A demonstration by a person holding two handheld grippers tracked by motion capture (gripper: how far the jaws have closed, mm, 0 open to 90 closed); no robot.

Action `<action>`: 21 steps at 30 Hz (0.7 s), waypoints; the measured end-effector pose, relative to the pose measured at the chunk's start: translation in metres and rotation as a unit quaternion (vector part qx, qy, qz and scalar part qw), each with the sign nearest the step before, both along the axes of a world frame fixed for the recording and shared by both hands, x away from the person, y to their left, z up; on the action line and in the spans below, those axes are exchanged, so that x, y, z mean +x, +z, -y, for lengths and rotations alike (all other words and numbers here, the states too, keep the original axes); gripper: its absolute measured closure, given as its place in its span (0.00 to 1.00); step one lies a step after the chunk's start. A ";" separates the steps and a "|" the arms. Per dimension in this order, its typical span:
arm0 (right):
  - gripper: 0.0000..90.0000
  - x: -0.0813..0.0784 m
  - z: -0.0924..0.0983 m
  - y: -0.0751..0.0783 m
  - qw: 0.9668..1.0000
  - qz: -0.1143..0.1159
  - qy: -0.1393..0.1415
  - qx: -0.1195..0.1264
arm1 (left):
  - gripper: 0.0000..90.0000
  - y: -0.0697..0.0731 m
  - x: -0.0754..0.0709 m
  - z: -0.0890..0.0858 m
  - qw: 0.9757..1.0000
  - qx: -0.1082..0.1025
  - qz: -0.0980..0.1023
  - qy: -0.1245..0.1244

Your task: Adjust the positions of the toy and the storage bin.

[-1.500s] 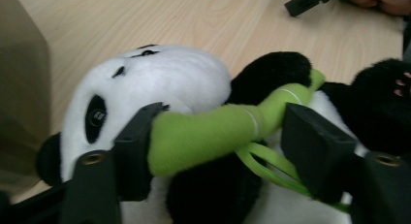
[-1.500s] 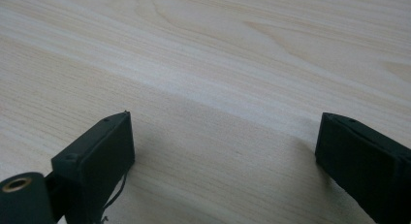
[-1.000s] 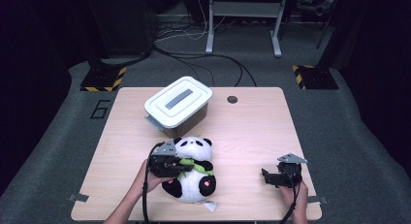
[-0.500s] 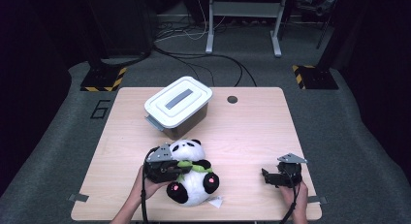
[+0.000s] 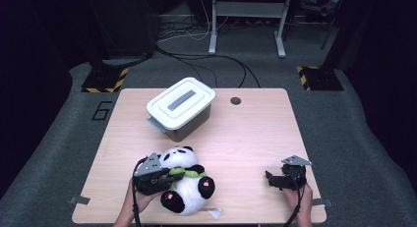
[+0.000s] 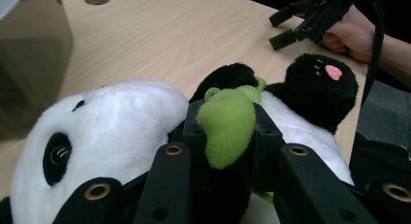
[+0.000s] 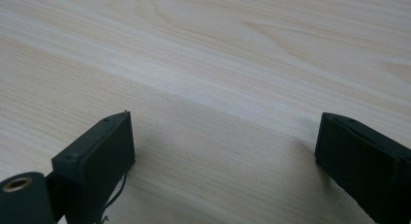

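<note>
A black-and-white plush panda (image 5: 184,190) with a green scarf lies on its back near the front edge of the table (image 5: 255,133), feet toward the person. My left gripper (image 5: 169,177) comes in from the panda's left side and is shut on it. In the left gripper view the jaws of that gripper (image 6: 227,132) pinch the green scarf piece (image 6: 228,124) and the black arm beside the panda's head (image 6: 111,132). My right gripper (image 5: 269,178) rests low at the front right, open. Its jaws (image 7: 225,146) stand wide apart over bare wood.
A white lidded plastic bin (image 5: 181,106) stands behind the panda, left of centre; its wall (image 6: 29,64) is close on the left. A small round hole (image 5: 235,100) marks the table's far side. The right gripper (image 6: 281,27) shows beyond the panda's feet.
My left gripper has dragged the panda toward the near edge and slightly left; the plush has tipped further onto its back. The right gripper has stayed put.
</note>
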State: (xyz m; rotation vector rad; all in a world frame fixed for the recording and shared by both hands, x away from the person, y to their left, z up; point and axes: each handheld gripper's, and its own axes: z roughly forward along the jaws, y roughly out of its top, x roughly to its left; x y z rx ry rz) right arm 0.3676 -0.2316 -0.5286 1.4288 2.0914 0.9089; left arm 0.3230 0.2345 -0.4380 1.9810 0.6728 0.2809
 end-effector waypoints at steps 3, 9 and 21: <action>0.07 0.000 0.000 0.000 1.000 0.000 0.000 0.000 | 0.83 0.002 -0.004 -0.010 1.000 -0.007 0.005 0.016; 0.07 0.000 0.000 0.000 1.000 0.000 0.000 0.000 | 0.83 0.006 -0.008 -0.033 0.999 -0.010 0.025 0.038; 0.07 0.000 0.000 0.000 1.000 0.000 -0.001 -0.001 | 0.83 0.006 0.005 -0.090 0.991 -0.010 0.039 0.129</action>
